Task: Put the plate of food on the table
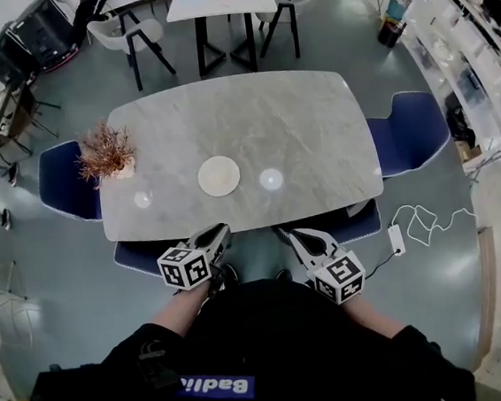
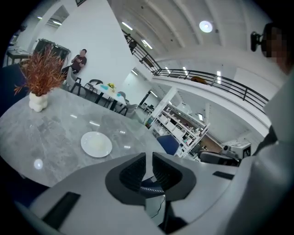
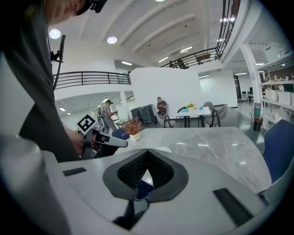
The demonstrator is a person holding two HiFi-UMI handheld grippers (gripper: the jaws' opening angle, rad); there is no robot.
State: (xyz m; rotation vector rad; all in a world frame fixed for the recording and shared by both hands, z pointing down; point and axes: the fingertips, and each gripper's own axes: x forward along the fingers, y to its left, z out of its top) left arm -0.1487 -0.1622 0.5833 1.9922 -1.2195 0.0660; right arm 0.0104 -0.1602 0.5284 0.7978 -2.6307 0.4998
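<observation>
Left hand-held gripper (image 1: 221,234): I hold it just short of the counter's near edge. Its jaws stand a narrow slit apart, with nothing between them.
Right hand-held gripper (image 1: 285,232): It is beside the left one, also short of the edge. The jaws meet at their tips and are empty.
Plate (image 1: 219,175): A round, pale plate sits flat on the counter in front of both tools, near the front edge and touched by neither. I cannot make out any food on it beyond a faint yellowish centre.
Counter (image 1: 250,115): The top is grey and marbled. A dried plant in a white vase (image 1: 103,153) stands at the left end, well apart from the plate, and blue chairs (image 1: 409,138) sit around the counter.
Task stage: The plate is already on the counter, so I judge the placing done.
Handling: To me it looks like glazed ceramic, so stiff, fairly light, slick at the rim, and likely to chip if knocked.
Where to hold: If I had to lift it again, I would take the near rim with one jaw over and one under. It lies flush, so getting under would be the hard part. I would keep it level so nothing slides off.
</observation>
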